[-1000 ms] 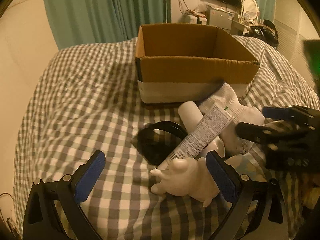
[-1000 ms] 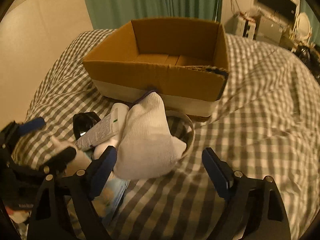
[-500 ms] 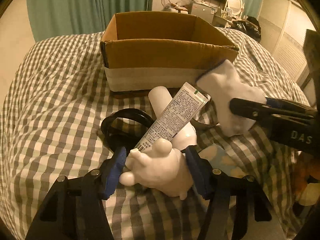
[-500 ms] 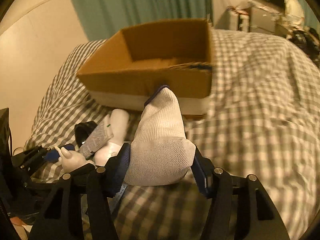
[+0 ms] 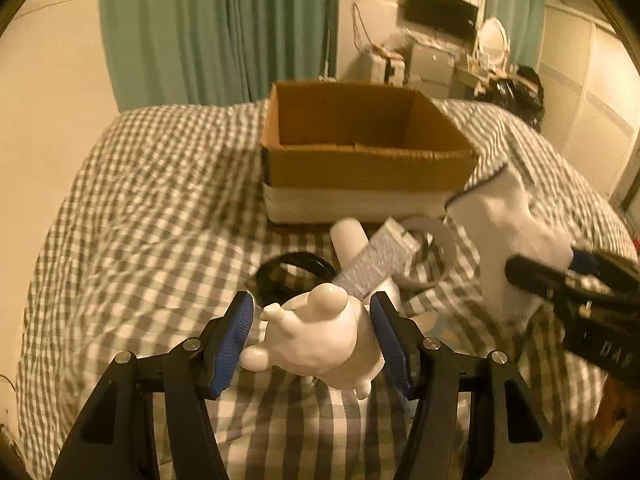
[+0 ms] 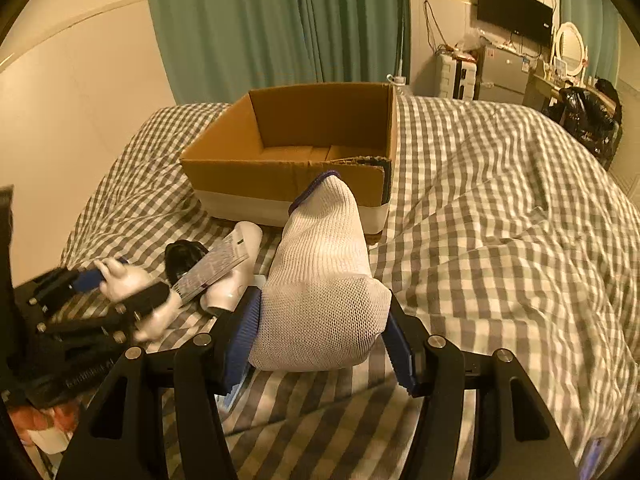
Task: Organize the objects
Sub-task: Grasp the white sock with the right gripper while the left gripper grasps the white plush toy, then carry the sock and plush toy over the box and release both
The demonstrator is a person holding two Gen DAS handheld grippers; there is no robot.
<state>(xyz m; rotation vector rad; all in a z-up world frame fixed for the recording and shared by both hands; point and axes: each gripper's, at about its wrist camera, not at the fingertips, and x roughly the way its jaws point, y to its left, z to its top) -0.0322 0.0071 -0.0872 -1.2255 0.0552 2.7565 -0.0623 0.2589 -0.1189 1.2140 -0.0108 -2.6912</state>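
My left gripper (image 5: 312, 336) is shut on a white toy figure (image 5: 316, 340) and holds it above the checked bed. My right gripper (image 6: 320, 332) is shut on a white mesh sock (image 6: 324, 276) with a dark cuff, lifted off the bed; the sock also shows in the left wrist view (image 5: 508, 236). An open, empty cardboard box (image 5: 360, 152) stands beyond both, also in the right wrist view (image 6: 296, 144). A printed tube (image 5: 376, 264), a white bottle (image 5: 350, 236) and a black band (image 5: 292, 272) lie between box and grippers.
A clear round dish (image 5: 436, 252) lies near the box's front right corner. The checked blanket (image 6: 500, 220) spreads wide to the right. Green curtains (image 6: 280, 24) and a cluttered desk (image 6: 520, 68) stand behind the bed.
Both grippers have closed on their objects and lifted: the left raised the toy figure, the right raised the sock. Both views now look more level at the box.
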